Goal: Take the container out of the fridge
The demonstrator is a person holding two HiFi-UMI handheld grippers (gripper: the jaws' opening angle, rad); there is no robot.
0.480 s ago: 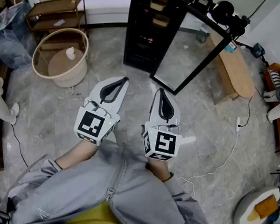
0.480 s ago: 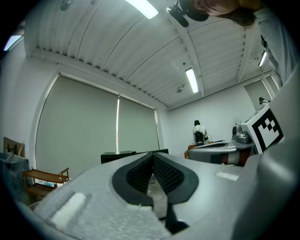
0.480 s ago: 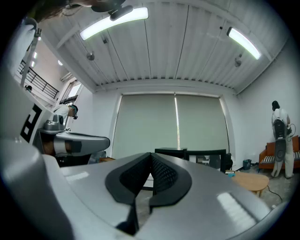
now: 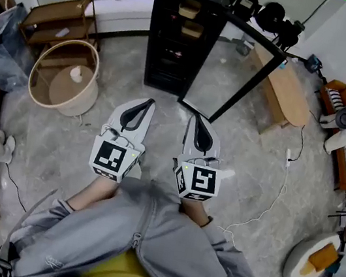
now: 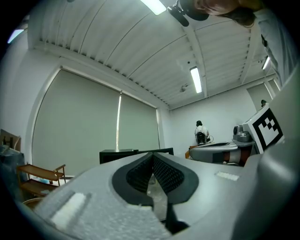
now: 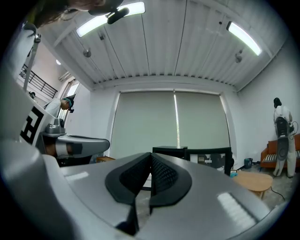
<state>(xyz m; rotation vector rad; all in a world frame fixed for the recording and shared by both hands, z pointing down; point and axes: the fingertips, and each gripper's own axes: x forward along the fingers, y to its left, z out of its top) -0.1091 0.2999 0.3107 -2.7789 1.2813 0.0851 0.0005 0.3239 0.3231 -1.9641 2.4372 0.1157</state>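
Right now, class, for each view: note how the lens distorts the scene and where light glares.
Head view: even light, wide-angle bend tilts the fridge. Left gripper view: fisheye circle, dark corners, ceiling light blown out. Right gripper view: same fisheye, two ceiling lights glaring.

Matt grey plastic shells clad the left gripper point(image 4: 147, 101) and right gripper point(image 4: 199, 115), whose black pads point(image 5: 165, 174) look like ribbed rubber. At upper centre, the fridge point(image 4: 172, 38) shows a matt black cabinet and a glossy glass door point(image 4: 228, 71). The marbled grey floor point(image 4: 58, 147) is polished. A smooth pale wooden bench point(image 4: 288, 88) stands upper right, and a soft grey cloth sweatshirt point(image 4: 161, 245) fills the bottom.
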